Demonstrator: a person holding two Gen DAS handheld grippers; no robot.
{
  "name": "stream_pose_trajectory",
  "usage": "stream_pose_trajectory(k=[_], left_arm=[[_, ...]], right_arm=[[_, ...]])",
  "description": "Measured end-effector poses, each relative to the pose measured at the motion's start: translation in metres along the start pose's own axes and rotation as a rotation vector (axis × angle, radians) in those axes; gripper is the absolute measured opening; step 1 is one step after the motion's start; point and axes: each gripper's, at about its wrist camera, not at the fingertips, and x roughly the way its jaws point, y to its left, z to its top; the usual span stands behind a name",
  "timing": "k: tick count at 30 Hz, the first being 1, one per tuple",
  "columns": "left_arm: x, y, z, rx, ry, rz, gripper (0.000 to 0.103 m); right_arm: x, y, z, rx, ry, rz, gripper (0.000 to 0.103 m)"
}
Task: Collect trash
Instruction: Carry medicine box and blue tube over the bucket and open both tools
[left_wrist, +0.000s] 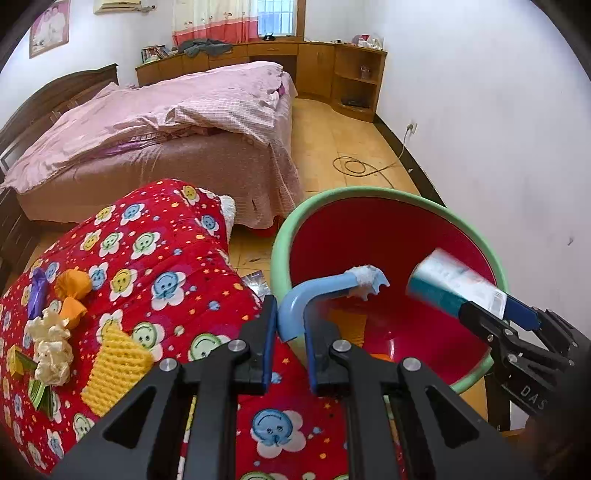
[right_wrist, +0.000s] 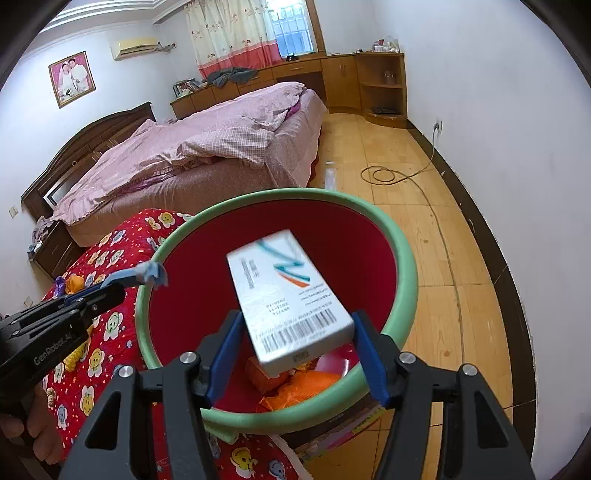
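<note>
Trash run, mid-drop: both my claws hang over the bin (right_wrist: 404, 258), a red tub with a green rim standing beside the quilt-covered surface (left_wrist: 155, 258).

Risk first. The box (right_wrist: 291, 295) in my right claw (right_wrist: 299, 347) looks blurred and tilted, held only by its near end, so I judge it could slip early or swing wide. It sits over the bin's mouth, so a fall should land inside unless it clips the near rim. The hook (left_wrist: 325, 295) in my left claw (left_wrist: 290, 332) reaches just past the rim, with its pinched bend over the edge; let go now and it could catch the rim and tip back onto the quilt.

Claw state: my left one is clenched nearly tight on the hook's bend. My right stands about half open, its 2 blue pads pressing the box's sides, grasping it.

More trash waits on the quilt: orange wrappers (left_wrist: 74, 291), a crumpled tissue (left_wrist: 51, 343) and a yellow foam net (left_wrist: 114, 365). Orange scraps (right_wrist: 299, 387) already lie in the bin.
</note>
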Motion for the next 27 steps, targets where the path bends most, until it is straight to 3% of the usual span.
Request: stream_pose_trajectory(k=[5, 9, 27], left_arm=[[0.0, -0.002, 0.002, 0.001, -0.003, -0.023, 0.014], [-0.005, -0.003, 0.002, -0.003, -0.012, -0.032, 0.03], [-0.044, 0.011, -0.005, -0.047, -0.05, -0.018, 0.031]], right_arm=[[0.0, 0.0, 0.001, 0.004, 0.003, 0.011, 0.063], [-0.001, 0.001, 0.0, 0.003, 0.001, 0.017, 0.063], [-0.03, 0.019, -0.005, -0.027, -0.036, 0.034, 0.063]])
